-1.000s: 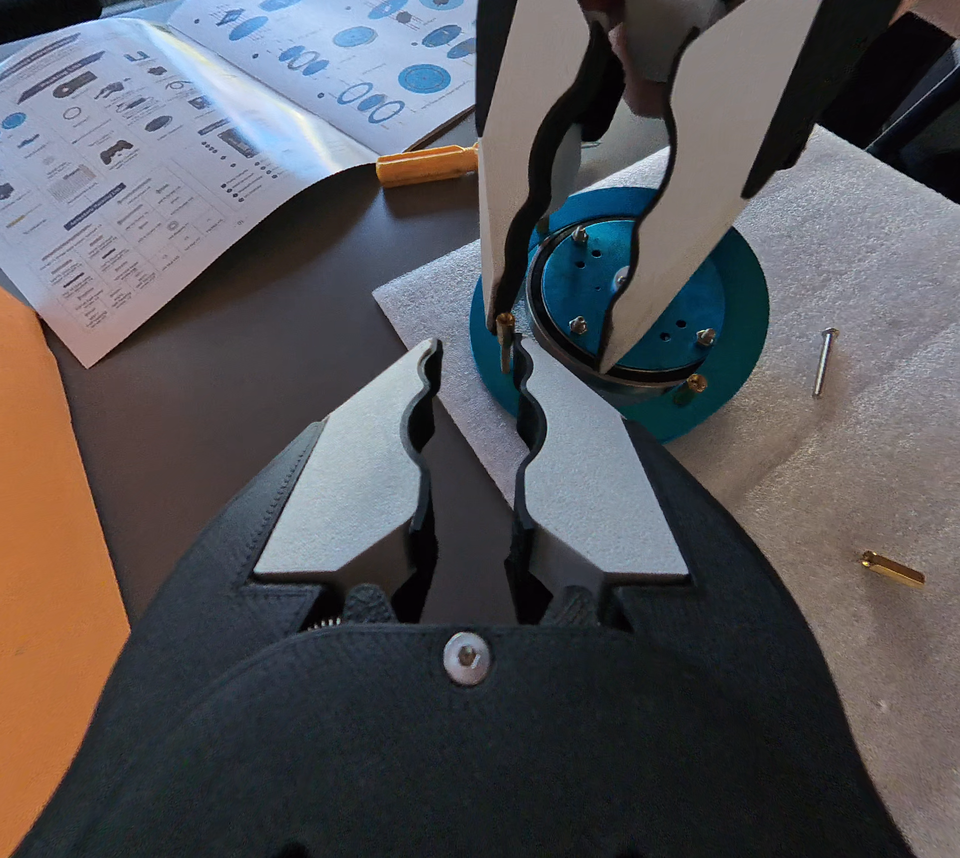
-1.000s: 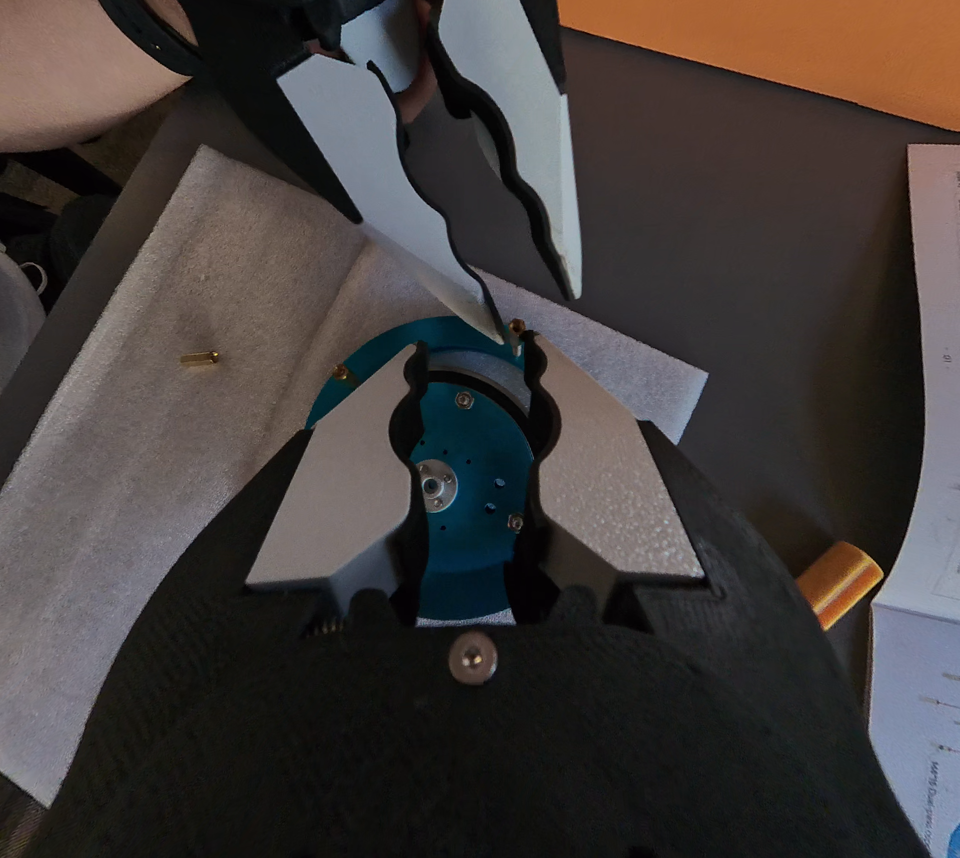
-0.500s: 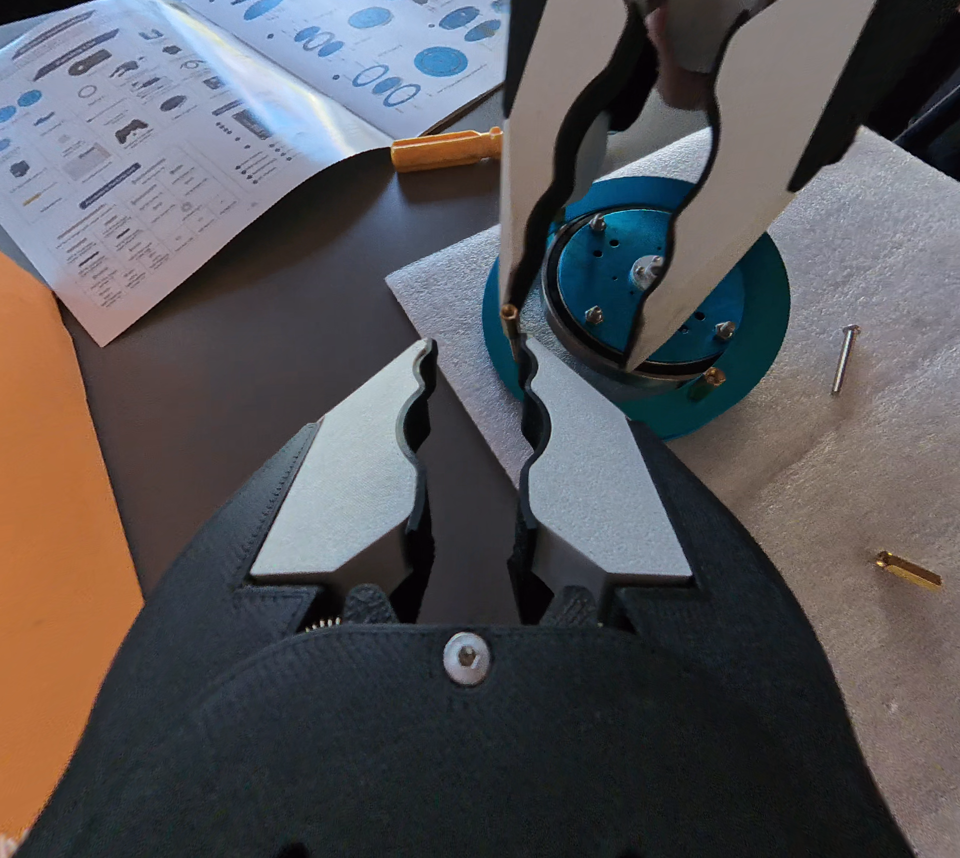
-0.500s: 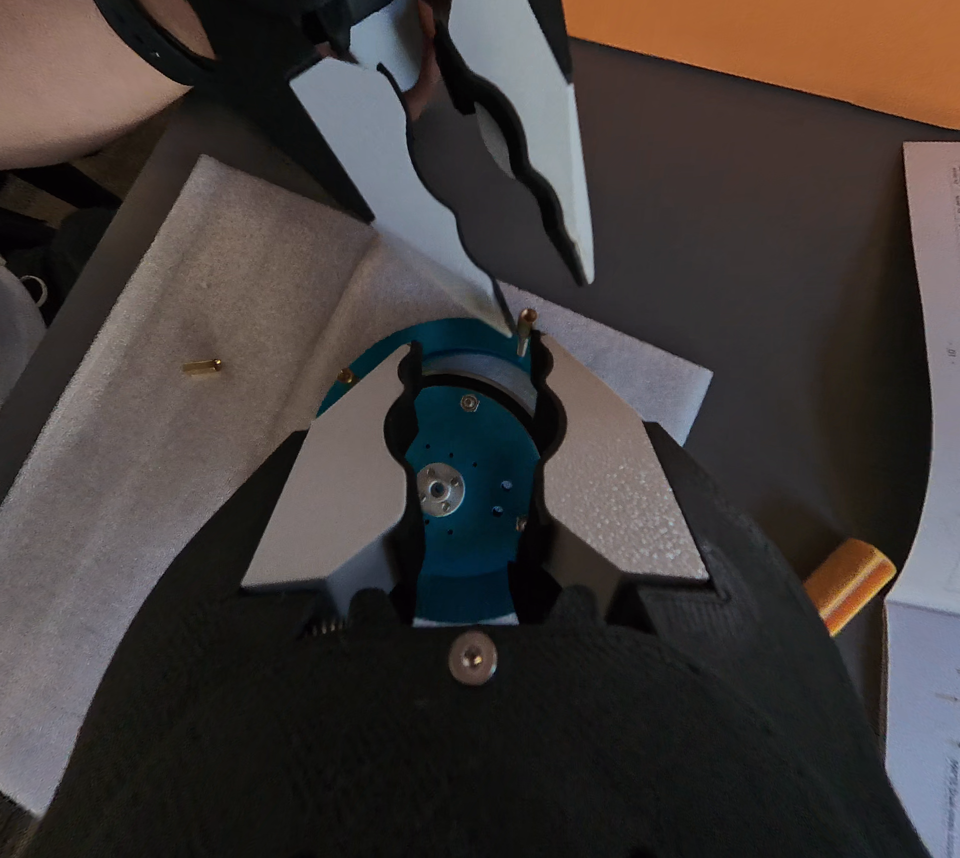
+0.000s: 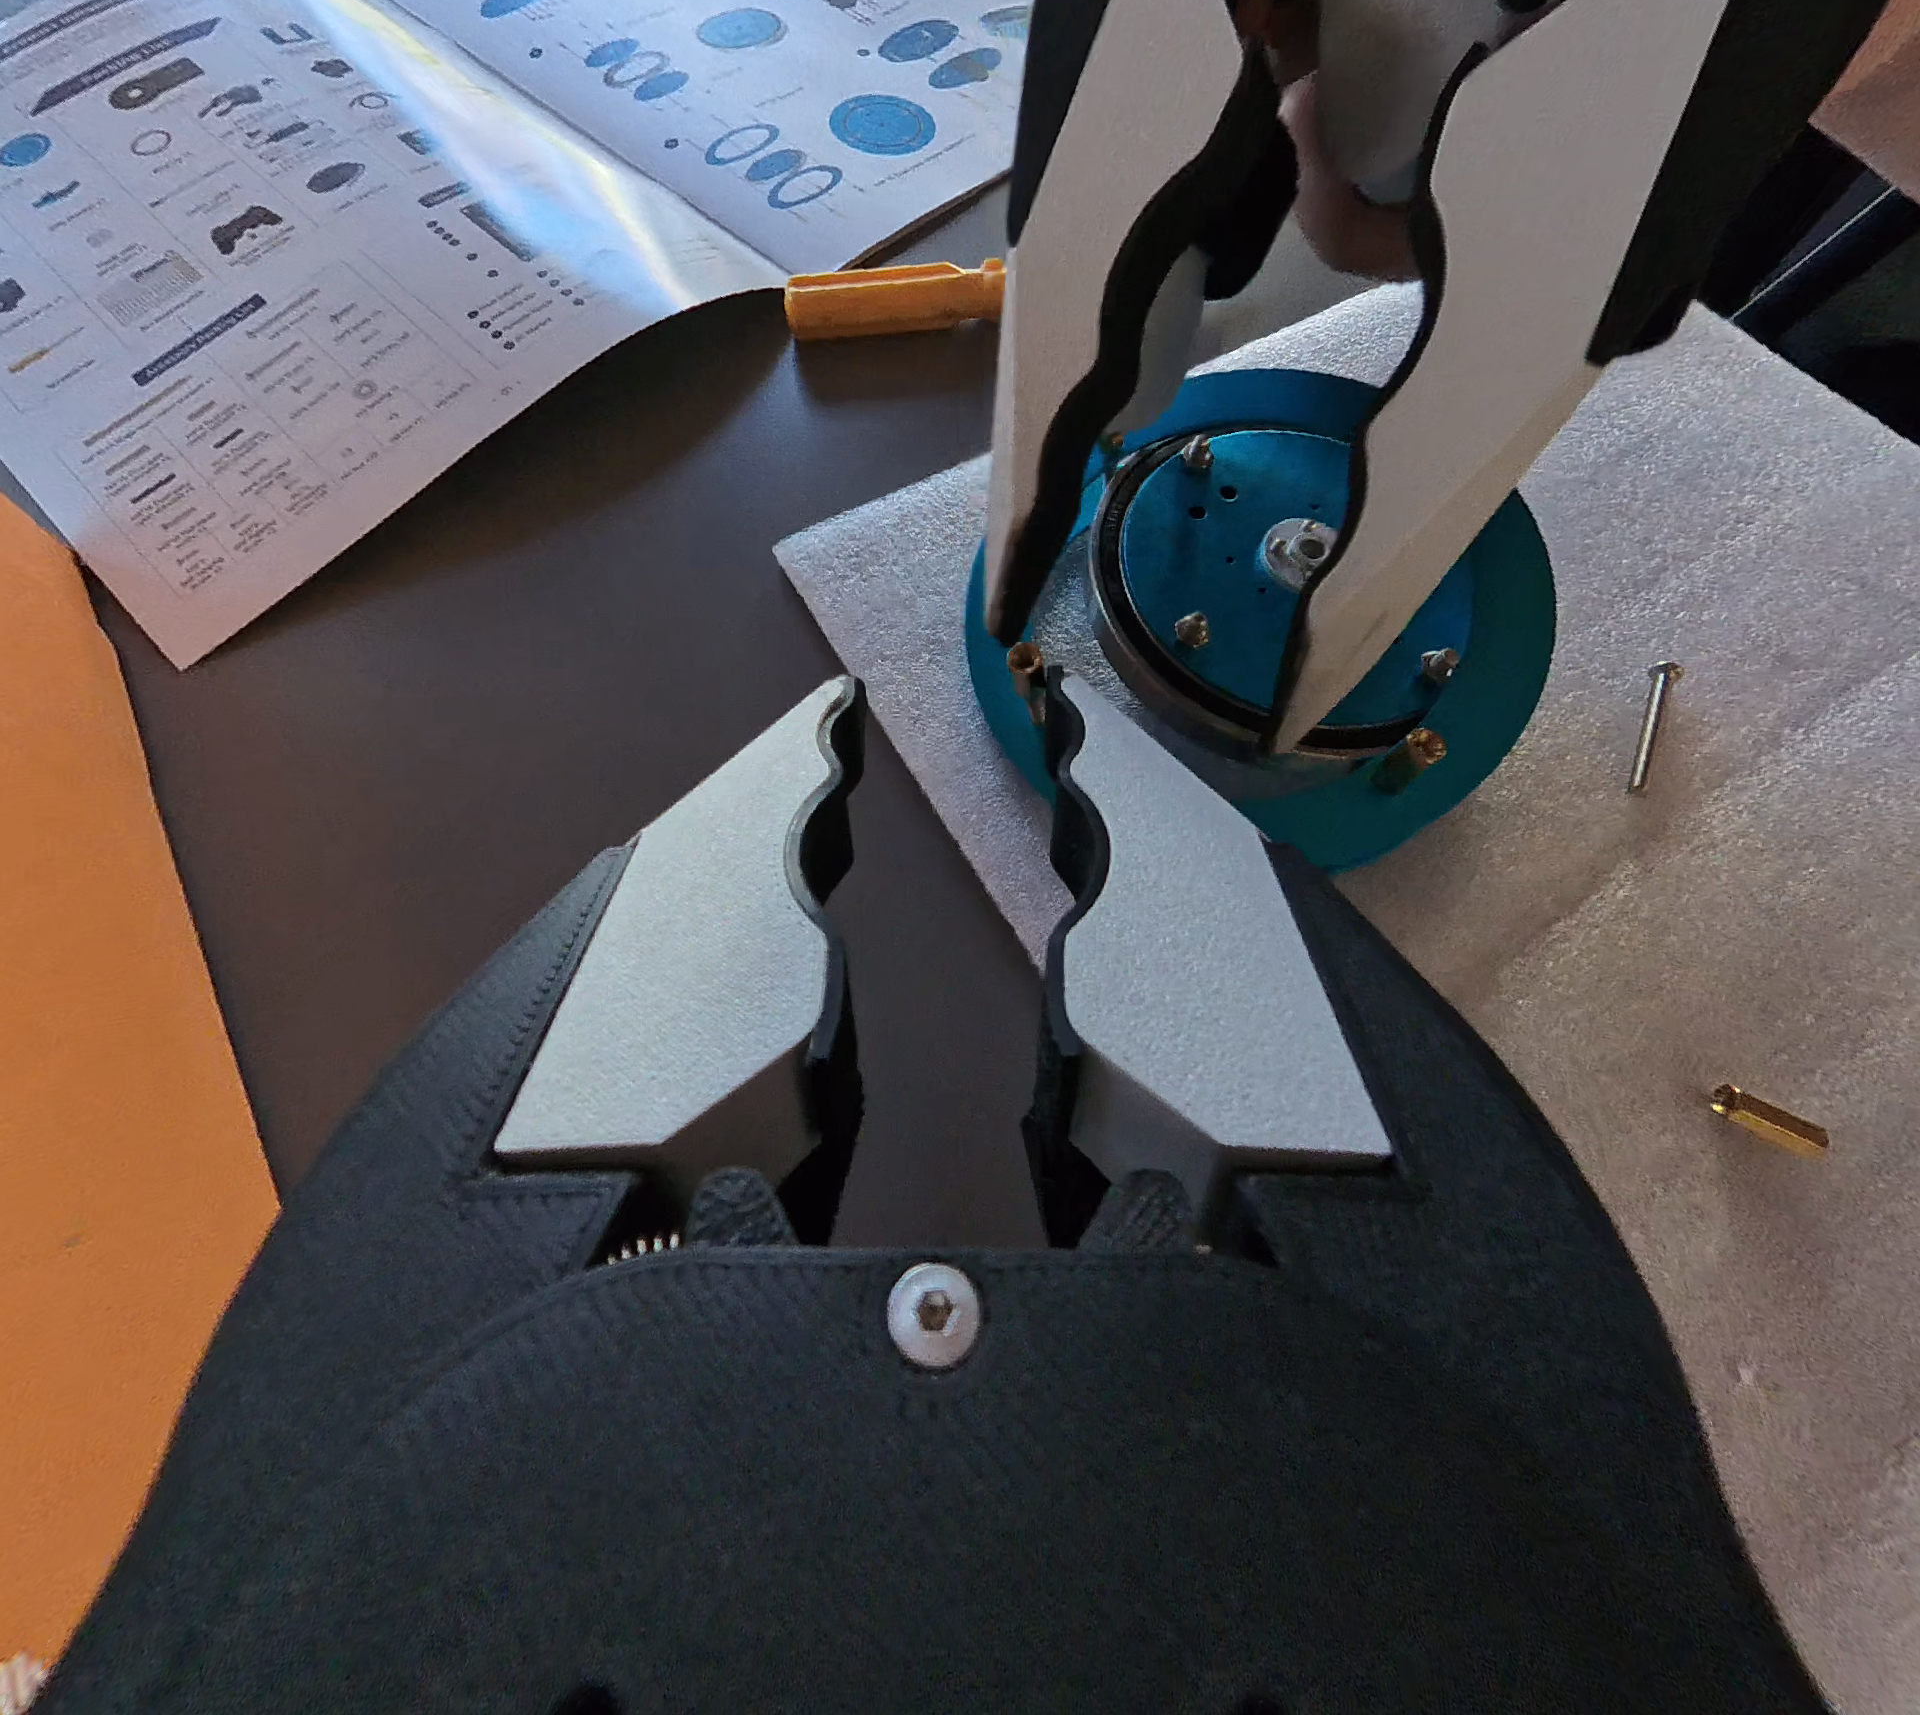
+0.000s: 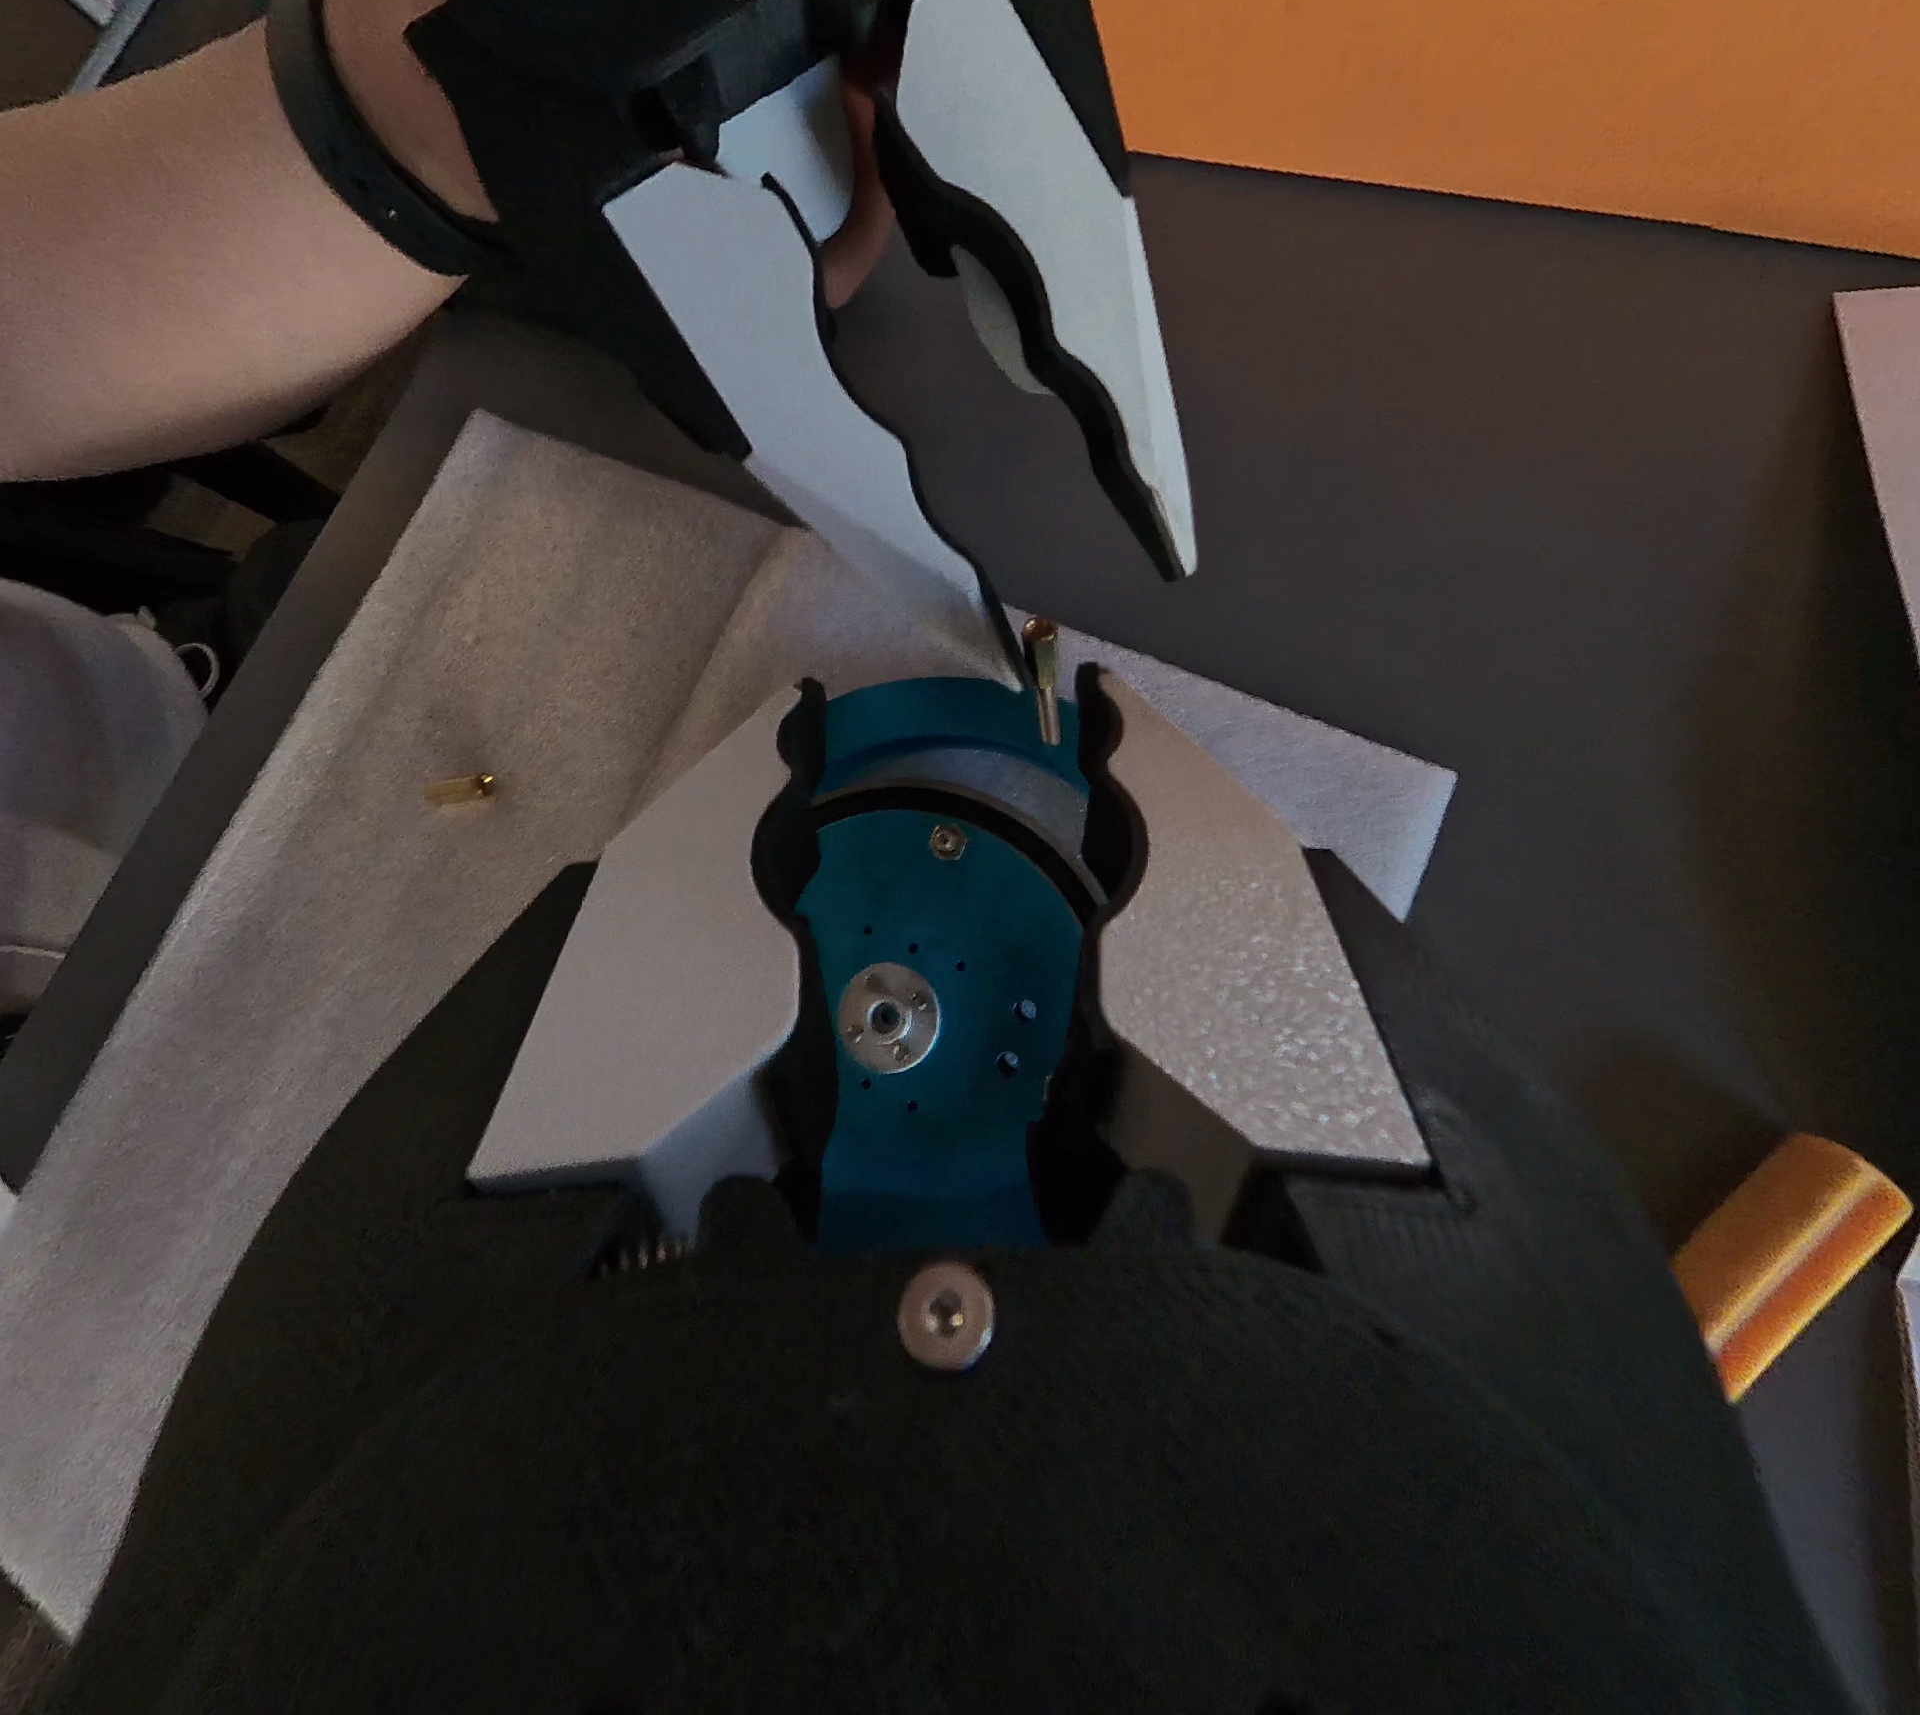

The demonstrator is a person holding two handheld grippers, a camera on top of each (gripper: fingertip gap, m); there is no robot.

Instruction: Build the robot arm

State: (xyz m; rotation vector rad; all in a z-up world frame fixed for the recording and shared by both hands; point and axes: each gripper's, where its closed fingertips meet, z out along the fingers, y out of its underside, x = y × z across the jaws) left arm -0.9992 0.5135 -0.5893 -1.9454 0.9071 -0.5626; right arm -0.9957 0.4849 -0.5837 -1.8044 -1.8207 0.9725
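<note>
A teal round plate (image 5: pixel 1496 657) with a raised blue disc (image 5: pixel 1226 585) on a silver ring lies on white foam. My right gripper (image 6: pixel 945 694) is open, its fingers straddling the disc (image 6: pixel 935 938) from above. In the left wrist view it (image 5: pixel 1143 683) comes down from the top. A brass standoff (image 6: pixel 1042 678) stands upright at the plate's rim, its thin stud showing below. It sits between my right gripper's finger and a fingertip of my left gripper (image 6: pixel 1091 616). My left gripper (image 5: pixel 954 694) is open and empty, one fingertip beside the standoff (image 5: pixel 1027 673). A second standoff (image 5: pixel 1408 756) stands on the plate.
A loose brass standoff (image 5: pixel 1766 1130) and a silver screw (image 5: pixel 1652 725) lie on the foam sheet (image 5: pixel 1714 938). An open booklet (image 5: pixel 416 159) and an orange tool handle (image 5: pixel 894 299) lie on the dark table beyond. An orange sheet (image 5: pixel 83 938) lies at the left. A person's arm (image 6: pixel 156 263) holds the left gripper. My right gripper's tips are some 6 cm from the teal round plate (image 5: pixel 1496 657).
The rim standoff now shows taller, with its stud visible. My left gripper has tilted up slightly beside it. Both grippers stay open.
</note>
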